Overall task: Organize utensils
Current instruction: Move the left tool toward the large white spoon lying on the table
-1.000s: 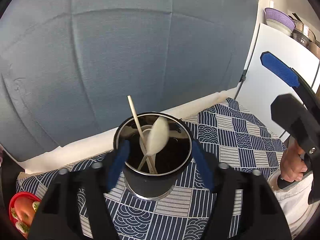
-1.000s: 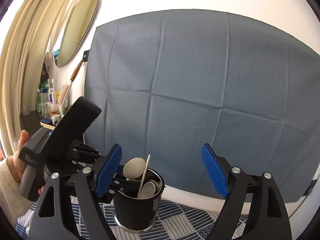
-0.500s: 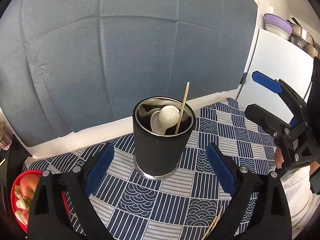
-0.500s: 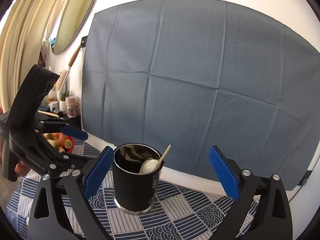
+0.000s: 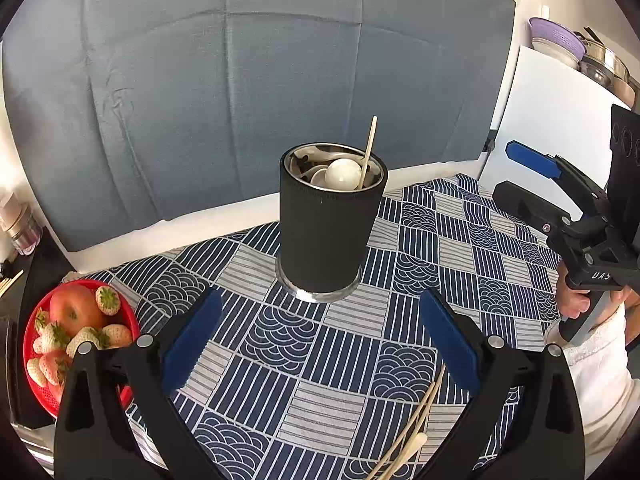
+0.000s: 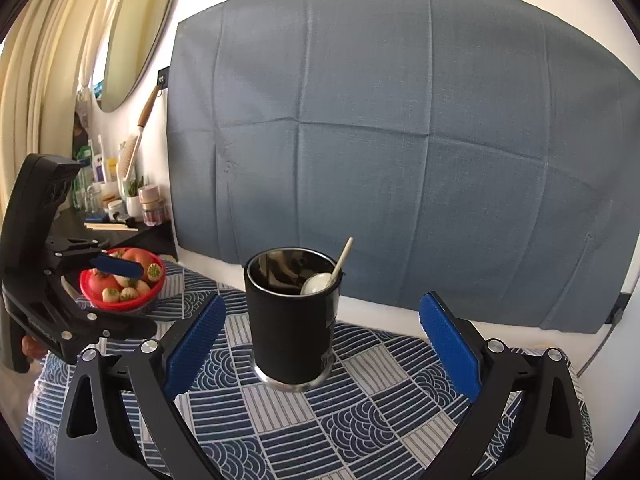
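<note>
The left gripper (image 5: 320, 340) is opening its jaws the last bit, nothing between them. Just under its right finger lie loose chopsticks (image 5: 416, 428) on the patterned tablecloth (image 5: 328, 364). The right gripper (image 6: 320, 344) stands spread wide and empty too. Beyond both, apart from them, the black utensil holder (image 5: 326, 236) stands upright on the cloth with a white spoon (image 5: 342, 174) and one chopstick (image 5: 369, 148) leaning inside. A red bowl of fruit (image 5: 72, 332) sits off left, before the blue backdrop (image 5: 256, 80).

Chopsticks (image 5: 416, 432) cut off at bottom edge; spoon (image 5: 343, 174) handle hidden inside holder (image 5: 326, 236).
</note>
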### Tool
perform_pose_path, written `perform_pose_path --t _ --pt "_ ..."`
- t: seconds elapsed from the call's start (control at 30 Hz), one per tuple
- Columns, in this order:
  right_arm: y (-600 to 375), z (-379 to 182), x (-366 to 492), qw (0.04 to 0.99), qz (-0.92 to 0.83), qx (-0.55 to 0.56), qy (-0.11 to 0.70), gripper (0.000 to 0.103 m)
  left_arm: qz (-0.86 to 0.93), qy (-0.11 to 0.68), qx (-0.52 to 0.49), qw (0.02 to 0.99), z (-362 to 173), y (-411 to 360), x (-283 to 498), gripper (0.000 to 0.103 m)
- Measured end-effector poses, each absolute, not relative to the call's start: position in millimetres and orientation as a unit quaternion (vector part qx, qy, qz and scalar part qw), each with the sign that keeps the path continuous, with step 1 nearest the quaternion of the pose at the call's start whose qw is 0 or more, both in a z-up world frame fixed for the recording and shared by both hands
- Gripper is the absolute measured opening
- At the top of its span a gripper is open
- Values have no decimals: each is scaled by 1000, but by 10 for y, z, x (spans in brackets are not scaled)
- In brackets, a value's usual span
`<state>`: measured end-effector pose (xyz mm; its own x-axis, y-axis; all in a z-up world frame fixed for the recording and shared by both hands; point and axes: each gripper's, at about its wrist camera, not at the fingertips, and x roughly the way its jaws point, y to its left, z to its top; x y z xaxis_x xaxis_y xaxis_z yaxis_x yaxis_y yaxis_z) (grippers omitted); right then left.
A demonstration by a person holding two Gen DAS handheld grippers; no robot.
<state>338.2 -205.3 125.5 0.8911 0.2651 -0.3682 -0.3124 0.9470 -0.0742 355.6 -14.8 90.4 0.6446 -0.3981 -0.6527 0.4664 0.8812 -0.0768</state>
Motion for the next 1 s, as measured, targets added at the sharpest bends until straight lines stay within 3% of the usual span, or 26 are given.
perform_pose_path --t 1.0 --pt "-1740 636 2771 949 184 -109 233 94 -245 422 71 870 -92 351 2532 97"
